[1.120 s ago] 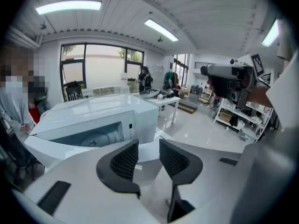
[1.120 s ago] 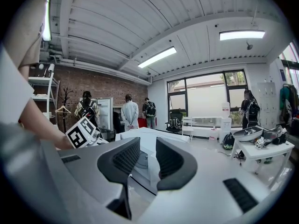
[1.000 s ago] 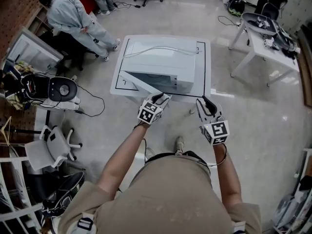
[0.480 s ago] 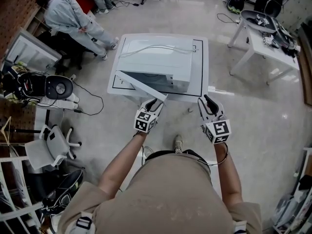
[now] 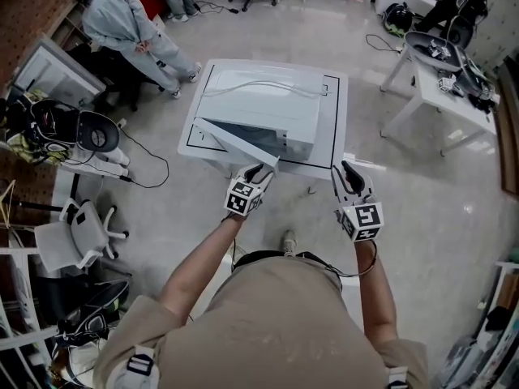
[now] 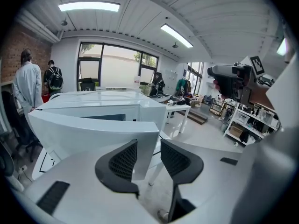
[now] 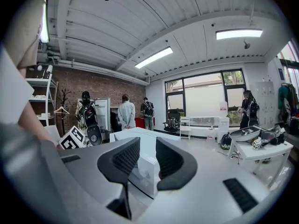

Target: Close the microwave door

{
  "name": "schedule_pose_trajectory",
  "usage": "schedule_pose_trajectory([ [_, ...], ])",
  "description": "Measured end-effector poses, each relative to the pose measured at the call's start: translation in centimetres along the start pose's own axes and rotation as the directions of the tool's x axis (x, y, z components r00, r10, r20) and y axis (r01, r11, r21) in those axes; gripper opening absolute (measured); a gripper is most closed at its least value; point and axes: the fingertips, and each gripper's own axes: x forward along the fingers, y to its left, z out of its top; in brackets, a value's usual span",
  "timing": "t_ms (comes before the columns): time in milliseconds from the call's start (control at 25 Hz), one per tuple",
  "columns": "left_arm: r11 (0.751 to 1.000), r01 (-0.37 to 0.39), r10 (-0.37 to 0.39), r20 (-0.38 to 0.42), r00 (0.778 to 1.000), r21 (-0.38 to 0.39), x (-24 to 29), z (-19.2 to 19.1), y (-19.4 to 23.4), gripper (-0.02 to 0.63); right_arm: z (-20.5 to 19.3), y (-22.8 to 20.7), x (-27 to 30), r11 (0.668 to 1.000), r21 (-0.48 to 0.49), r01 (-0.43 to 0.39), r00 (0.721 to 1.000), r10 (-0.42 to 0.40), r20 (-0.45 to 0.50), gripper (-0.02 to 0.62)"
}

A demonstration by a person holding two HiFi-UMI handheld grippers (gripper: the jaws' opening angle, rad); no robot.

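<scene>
A white microwave (image 5: pixel 259 112) stands on a white table (image 5: pixel 334 136). Its door (image 5: pixel 235 143) hangs partly open, swung out toward me on the left. My left gripper (image 5: pixel 261 168) is at the door's free edge. In the left gripper view the door (image 6: pixel 93 134) has its edge between the jaws of the left gripper (image 6: pixel 148 155). Those jaws are opening, and a gap shows beside the right pad. My right gripper (image 5: pixel 347 168) hovers off the table's front right, open and holding nothing. In the right gripper view the microwave (image 7: pixel 145 169) shows beyond the right gripper (image 7: pixel 147 160).
A person in a grey jacket (image 5: pixel 122 23) stands at the far left beside shelving. A white office chair (image 5: pixel 77 233) and a black round-backed chair (image 5: pixel 89 132) are on the left, with a cable on the floor. A second white table (image 5: pixel 438 71) with gear stands at the right.
The left gripper stays at the door's free edge and has rolled a little. The right gripper has drifted slightly. The door's angle looks unchanged.
</scene>
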Motion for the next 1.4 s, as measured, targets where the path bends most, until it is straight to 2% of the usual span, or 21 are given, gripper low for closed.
schedule_pose_trajectory([
  [320, 1.0, -0.004, 0.004, 0.004, 1.0, -0.007, 1.8, 1.0, 0.4, 0.146, -0.6, 0.2, 0.0, 1.0, 0.006, -0.021, 1.0, 0.021, 0.014, 0.109],
  [800, 1.0, -0.011, 0.011, -0.014, 1.0, 0.022, 4.9, 3.3, 1.3, 0.146, -1.4, -1.5, -1.1, 1.0, 0.024, -0.003, 1.0, 0.003, 0.0, 0.109],
  [1040, 0.999, -0.015, 0.016, 0.018, 1.0, -0.036, 6.1, 5.0, 2.2, 0.146, -1.9, -2.1, -1.0, 0.999, 0.033, 0.003, 1.0, -0.003, -0.006, 0.109],
  [1160, 0.999, -0.031, 0.032, 0.019, 0.999, -0.03, 6.2, 5.1, 2.5, 0.144, -1.7, -2.3, -0.9, 0.999, 0.042, 0.004, 1.0, -0.004, -0.002, 0.109],
  [1400, 0.999, -0.008, 0.008, 0.011, 1.0, -0.033, 7.4, 5.3, 3.0, 0.144, -2.1, -2.6, -0.7, 0.999, 0.046, -0.002, 1.0, 0.003, -0.023, 0.109],
])
